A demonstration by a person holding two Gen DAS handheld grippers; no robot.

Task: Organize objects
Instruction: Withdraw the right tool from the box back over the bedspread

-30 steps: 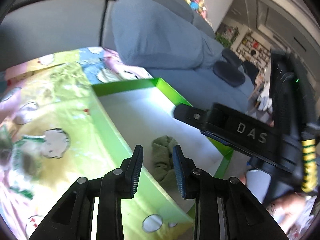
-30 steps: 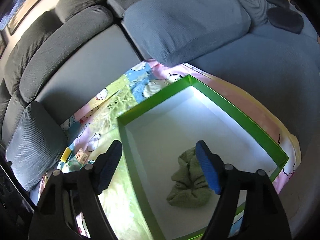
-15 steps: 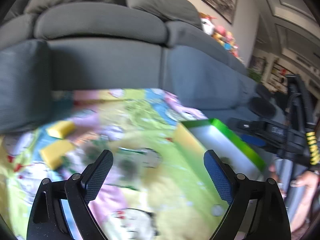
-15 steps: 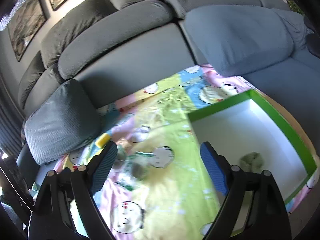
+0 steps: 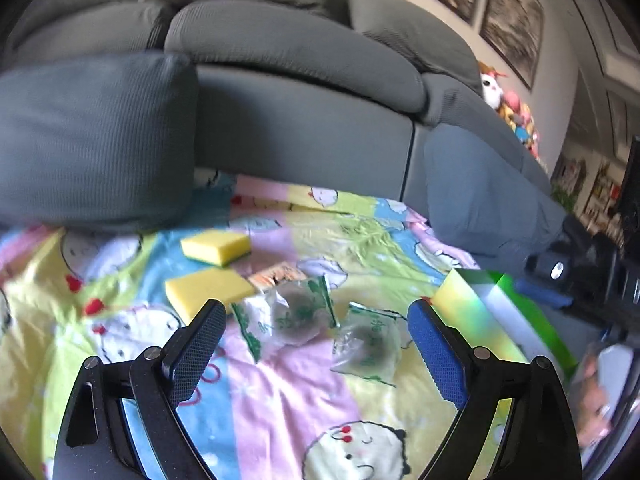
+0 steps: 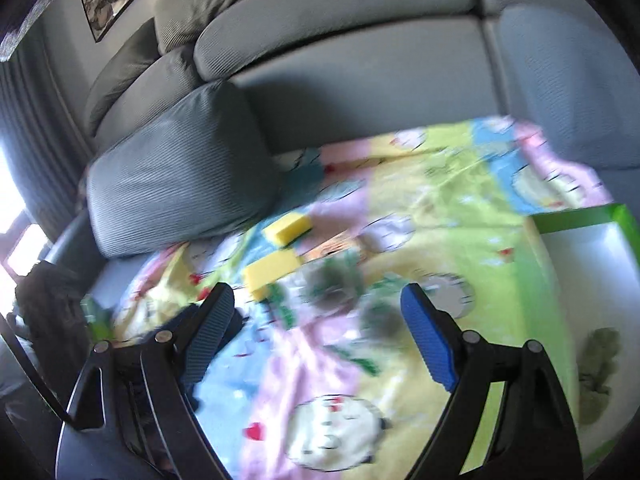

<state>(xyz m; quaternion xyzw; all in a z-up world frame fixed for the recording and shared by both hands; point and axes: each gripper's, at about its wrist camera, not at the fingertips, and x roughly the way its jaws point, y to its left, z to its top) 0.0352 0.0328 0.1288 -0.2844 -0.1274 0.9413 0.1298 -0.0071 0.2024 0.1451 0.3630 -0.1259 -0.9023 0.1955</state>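
Hovering wide open over the blanket's [image 5: 280,392] middle, the left gripper [image 5: 316,340] should descend squarely on the nearer plastic packet [image 5: 366,346] beside the green box's [image 5: 520,308] edge, while the right gripper [image 6: 316,332] waits equally spread.

You have two yellow sponges [image 5: 216,246] [image 5: 206,289] beyond your left finger | two clear packets [image 5: 290,314] [image 5: 366,346] between your fingers | one orange packet [image 5: 276,275] | one green box [image 6: 580,240] past your right finger | one cloth [image 6: 598,372] inside.

Daylight was bright and washed out the window [image 6: 16,216] at the right view's left edge. Motion blur smeared that view; the left was sharper. Fisheye bending darkened every corner.
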